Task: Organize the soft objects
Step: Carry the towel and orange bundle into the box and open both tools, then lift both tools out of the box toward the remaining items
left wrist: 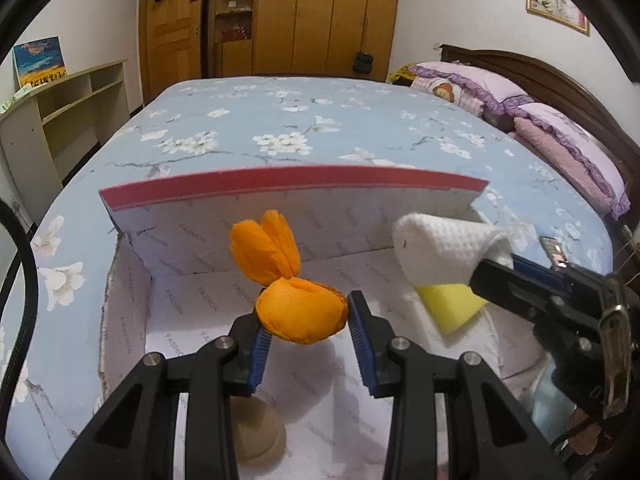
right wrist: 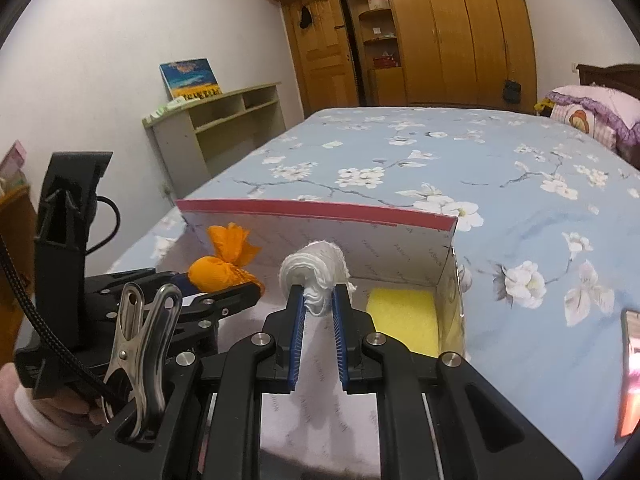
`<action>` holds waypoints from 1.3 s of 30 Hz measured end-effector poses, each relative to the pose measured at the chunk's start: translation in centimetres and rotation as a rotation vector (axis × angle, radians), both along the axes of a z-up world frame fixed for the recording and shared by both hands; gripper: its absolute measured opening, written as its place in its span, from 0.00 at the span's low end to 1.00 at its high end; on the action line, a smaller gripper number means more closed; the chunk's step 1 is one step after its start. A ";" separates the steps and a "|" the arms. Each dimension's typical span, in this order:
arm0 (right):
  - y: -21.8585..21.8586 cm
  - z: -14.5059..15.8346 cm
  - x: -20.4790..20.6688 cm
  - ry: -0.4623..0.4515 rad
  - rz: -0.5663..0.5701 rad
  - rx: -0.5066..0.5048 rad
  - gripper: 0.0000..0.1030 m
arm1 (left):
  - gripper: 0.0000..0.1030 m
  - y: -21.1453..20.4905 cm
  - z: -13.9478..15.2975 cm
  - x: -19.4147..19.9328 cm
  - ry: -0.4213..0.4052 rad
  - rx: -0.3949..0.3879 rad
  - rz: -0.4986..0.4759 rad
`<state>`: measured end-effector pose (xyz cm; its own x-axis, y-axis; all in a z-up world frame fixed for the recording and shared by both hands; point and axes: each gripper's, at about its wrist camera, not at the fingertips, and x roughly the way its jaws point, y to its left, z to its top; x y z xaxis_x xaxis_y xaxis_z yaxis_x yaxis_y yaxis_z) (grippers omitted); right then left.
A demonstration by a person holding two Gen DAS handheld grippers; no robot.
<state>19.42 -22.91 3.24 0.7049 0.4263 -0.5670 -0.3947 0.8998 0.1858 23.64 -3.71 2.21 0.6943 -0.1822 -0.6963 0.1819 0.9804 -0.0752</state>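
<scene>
My left gripper (left wrist: 308, 312) is shut on an orange cloth pouch (left wrist: 300, 314) with a gathered, tied top, and holds it over an open white-lined box (left wrist: 168, 292). In the right wrist view the pouch (right wrist: 218, 272) and the left gripper (right wrist: 240, 286) show at the left. My right gripper (right wrist: 318, 300) is shut on a rolled white waffle towel (right wrist: 316, 268), also above the box. From the left wrist view, the towel (left wrist: 444, 248) and the right gripper (left wrist: 486, 276) come in from the right. A yellow sponge (left wrist: 452, 308) (right wrist: 404, 316) lies in the box's right end.
The box's red-edged lid (left wrist: 288, 180) (right wrist: 320, 216) stands up at the back. The box rests on a blue flowered bed (left wrist: 280, 120). A tan round thing (left wrist: 256, 436) lies in the box's near part. A phone (right wrist: 630, 372) lies on the bed at right. Pillows (left wrist: 560, 140) are at the headboard.
</scene>
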 end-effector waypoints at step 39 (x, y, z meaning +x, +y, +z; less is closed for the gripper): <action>0.6 -0.3 0.5 0.040 0.026 0.015 0.53 | 0.61 0.0 0.7 -1.3 -0.015 0.037 0.030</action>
<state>19.97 -22.33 2.93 0.6701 0.4532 -0.5879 -0.4103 0.8861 0.2155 22.33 -3.69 2.90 0.7096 -0.1358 -0.6914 0.1535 0.9875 -0.0364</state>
